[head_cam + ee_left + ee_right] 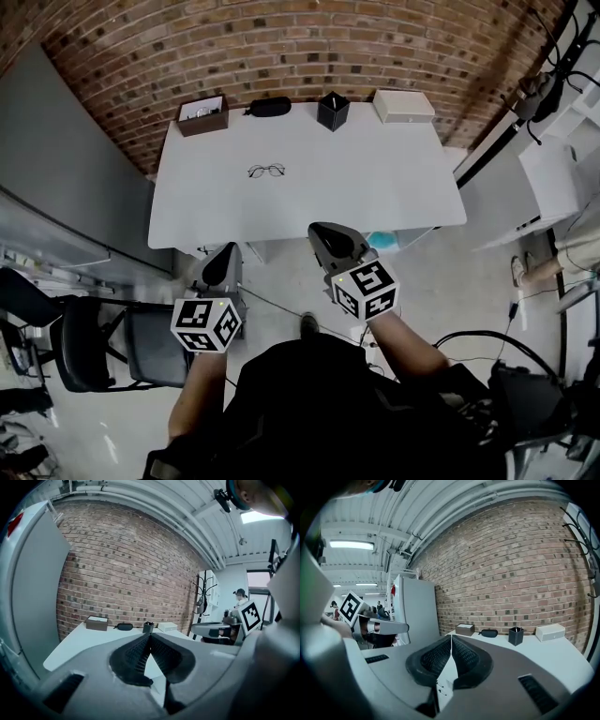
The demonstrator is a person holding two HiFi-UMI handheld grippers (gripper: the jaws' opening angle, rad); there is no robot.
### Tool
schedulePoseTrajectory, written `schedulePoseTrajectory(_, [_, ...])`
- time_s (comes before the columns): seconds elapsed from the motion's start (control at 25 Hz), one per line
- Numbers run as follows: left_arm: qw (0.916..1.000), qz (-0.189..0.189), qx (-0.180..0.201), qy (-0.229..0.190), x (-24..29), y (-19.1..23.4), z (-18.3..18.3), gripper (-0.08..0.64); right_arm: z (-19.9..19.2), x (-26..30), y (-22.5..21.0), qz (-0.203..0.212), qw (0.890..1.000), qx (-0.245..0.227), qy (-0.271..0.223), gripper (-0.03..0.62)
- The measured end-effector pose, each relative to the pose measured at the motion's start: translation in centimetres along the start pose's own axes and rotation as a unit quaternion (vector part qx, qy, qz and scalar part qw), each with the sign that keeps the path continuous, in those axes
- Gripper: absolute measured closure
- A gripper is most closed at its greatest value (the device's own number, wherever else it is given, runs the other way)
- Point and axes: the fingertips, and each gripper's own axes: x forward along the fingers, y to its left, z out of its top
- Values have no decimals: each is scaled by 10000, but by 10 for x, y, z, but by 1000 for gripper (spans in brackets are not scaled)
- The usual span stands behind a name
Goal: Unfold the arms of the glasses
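Shut and empty, grey left claw point(223, 262) and right claw point(328, 240) point toward thin black wire-rimmed glasses point(266, 171), well ahead between them, lying crosswise.

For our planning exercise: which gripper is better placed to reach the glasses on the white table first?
Right, narrowly. The right gripper is at the table edge; the left gripper hangs further back over the floor. The glasses lie between their lines. Both are shut, empty.
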Motion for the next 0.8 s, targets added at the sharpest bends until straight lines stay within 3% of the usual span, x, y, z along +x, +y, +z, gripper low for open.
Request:
schedulePoseTrajectory(0.44, [9995, 226, 54, 229, 39, 12, -2, 551, -1, 29, -37, 180, 9998, 89, 25, 583])
schedulePoseTrajectory(0.8, [9993, 43, 14, 361, 77, 45, -9, 551, -1, 74, -48, 47, 9998, -46, 198, 583])
